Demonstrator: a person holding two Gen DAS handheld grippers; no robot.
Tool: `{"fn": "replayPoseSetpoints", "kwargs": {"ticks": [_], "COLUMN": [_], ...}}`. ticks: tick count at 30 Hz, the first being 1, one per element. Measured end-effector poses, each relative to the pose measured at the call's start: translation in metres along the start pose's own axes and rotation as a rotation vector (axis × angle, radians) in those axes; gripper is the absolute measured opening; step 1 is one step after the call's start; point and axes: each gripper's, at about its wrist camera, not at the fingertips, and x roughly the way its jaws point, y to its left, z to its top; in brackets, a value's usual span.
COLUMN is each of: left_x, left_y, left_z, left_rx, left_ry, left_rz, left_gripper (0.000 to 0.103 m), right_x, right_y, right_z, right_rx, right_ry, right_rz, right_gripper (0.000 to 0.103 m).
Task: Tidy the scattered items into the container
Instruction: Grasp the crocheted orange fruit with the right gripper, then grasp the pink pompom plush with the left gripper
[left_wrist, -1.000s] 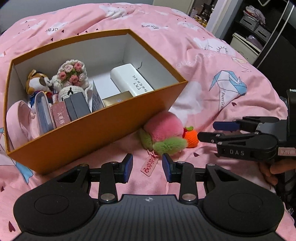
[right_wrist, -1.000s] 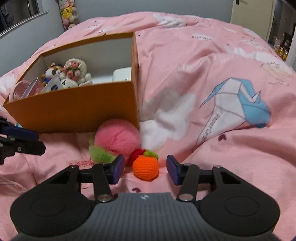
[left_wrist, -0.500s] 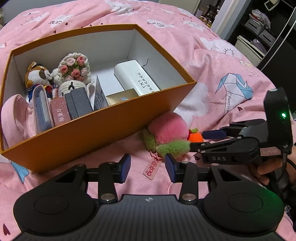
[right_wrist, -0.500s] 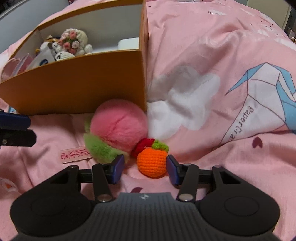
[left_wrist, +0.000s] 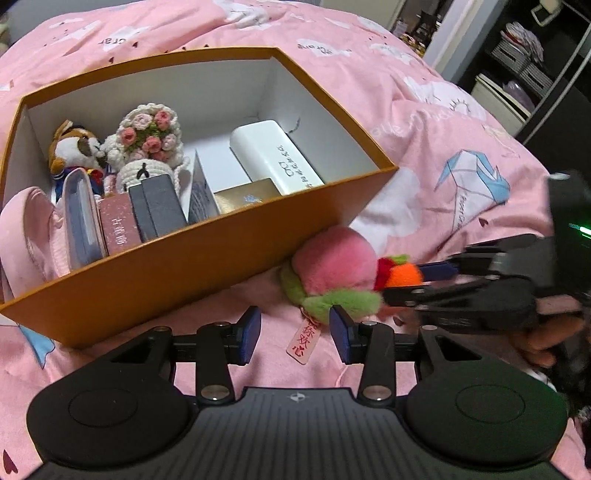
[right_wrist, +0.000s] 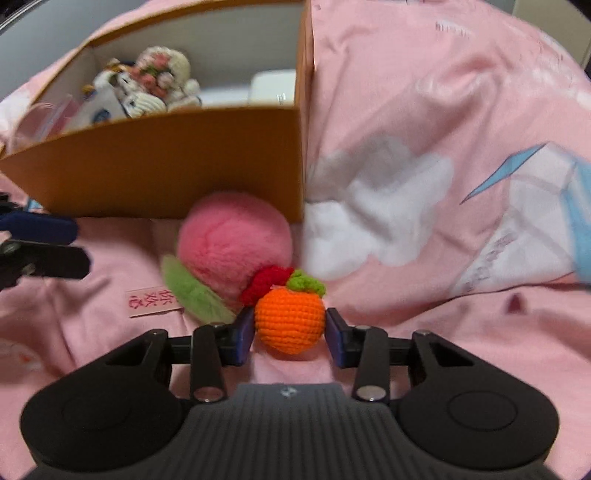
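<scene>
The right tongs (right_wrist: 290, 334) sat low in the right wrist frame with both blue pads bracketing the small crocheted orange fruit with a green leaf (right_wrist: 289, 319); the pads looked to be at its sides or just touching, so whether they had fully clenched on it I cannot tell. The left tongs (left_wrist: 293, 334) stood released at the bottom centre of the left wrist frame, holding nothing, with a pink paper tag (left_wrist: 303, 338) lying between the pads.

The orange fruit lay on the pink printed bedspread (right_wrist: 424, 110), just outside the near right corner of the orange cardboard box (left_wrist: 207, 254), which filled the upper left of both frames and already held plush toys and small cases. A fluffy pink plush peach with green leaves (right_wrist: 232, 240) rested against the box wall, and a red knitted piece (right_wrist: 266, 280) sat between peach and fruit.

That red piece may join the two; if so, lifting the fruit could drag the peach along or pull the soft yarn out of a shallow grip. The quilt also gives underneath, so the pads might slide off
</scene>
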Motion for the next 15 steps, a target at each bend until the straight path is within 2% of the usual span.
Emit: {"fn": "replayPoseSetpoints", "kwargs": {"ticks": [3,7,11,15], "left_x": [0.005,0.017,0.036,0.056], "left_y": [-0.002,-0.018,-0.042,-0.065], "left_z": [0.006,0.016,0.017,0.012], "left_rx": [-0.012,0.031,0.115,0.223], "left_ry": [-0.006,-0.009,0.015,0.048], "left_rz": [-0.005,0.007,0.06,0.127], "left_gripper": [0.052,0.052,0.052,0.052], "right_x": [-0.024,-0.036,-0.026,-0.024], "right_y": [-0.006,-0.022,-0.031,-0.026], "right_z": [0.0,0.002,-0.006,-0.009], "right_rx": [-0.027,0.016,0.082,0.07], "right_ry": [-0.077,-0.161,-0.177,-0.184], "right_rz": [-0.032,-0.067,-0.056,-0.043], "right_gripper": [0.044,0.044,0.044,0.044]}}
